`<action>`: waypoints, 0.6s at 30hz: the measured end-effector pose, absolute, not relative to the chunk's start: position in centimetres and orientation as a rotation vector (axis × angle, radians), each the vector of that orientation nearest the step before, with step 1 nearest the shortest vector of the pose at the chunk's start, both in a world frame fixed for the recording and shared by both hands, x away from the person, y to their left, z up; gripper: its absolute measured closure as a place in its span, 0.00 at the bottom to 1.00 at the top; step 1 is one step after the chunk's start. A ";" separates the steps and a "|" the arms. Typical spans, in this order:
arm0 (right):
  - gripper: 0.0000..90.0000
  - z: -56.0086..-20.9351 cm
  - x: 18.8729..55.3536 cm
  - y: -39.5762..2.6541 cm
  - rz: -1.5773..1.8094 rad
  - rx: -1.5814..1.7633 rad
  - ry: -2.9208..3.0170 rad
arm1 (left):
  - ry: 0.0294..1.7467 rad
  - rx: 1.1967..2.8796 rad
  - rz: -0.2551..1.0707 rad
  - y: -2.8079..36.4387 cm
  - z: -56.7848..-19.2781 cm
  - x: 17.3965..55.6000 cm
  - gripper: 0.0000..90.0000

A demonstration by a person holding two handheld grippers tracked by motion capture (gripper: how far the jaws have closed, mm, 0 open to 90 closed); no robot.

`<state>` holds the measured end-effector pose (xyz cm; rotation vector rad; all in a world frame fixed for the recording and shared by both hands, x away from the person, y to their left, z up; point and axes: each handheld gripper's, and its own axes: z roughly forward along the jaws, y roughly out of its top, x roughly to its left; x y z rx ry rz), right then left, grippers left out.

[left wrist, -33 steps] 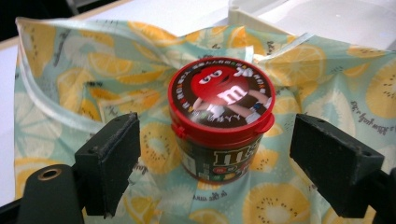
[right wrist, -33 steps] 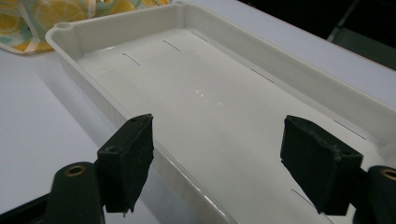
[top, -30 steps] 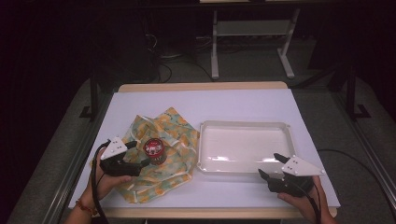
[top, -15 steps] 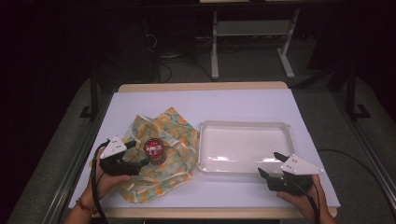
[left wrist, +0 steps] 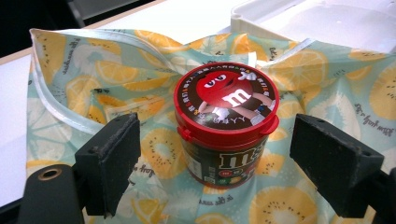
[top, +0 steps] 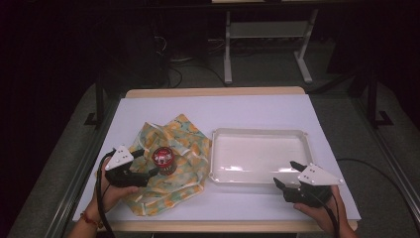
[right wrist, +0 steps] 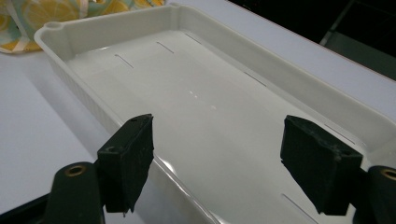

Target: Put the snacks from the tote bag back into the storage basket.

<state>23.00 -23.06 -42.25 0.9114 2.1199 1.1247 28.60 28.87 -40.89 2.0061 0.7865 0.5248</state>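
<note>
Left gripper view is showing the left tool (left wrist: 217, 158) spread wide, its jaws flanking but not touching the candy tub (left wrist: 226, 122), which is standing upright on the cloth (left wrist: 327, 88) beside the tray (top: 261, 154). The tub is looking rigid, light and slick-sided; gripping the body below the red lid seems safest. The right tool (right wrist: 229, 163) is hanging spread over the tray's near rim.
</note>
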 end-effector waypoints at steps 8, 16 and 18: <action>0.28 -42.3 23.0 -23.0 1.122 0.910 2.124 | 0.774 2.029 0.519 28.4 -41.0 28.7 0.18; 0.28 -42.3 23.0 -23.0 1.122 0.905 2.129 | 0.770 2.037 0.509 28.1 -40.9 28.9 0.18; 0.28 -42.3 23.0 -23.0 1.120 0.906 2.130 | 0.769 2.041 0.507 28.0 -40.9 28.9 0.18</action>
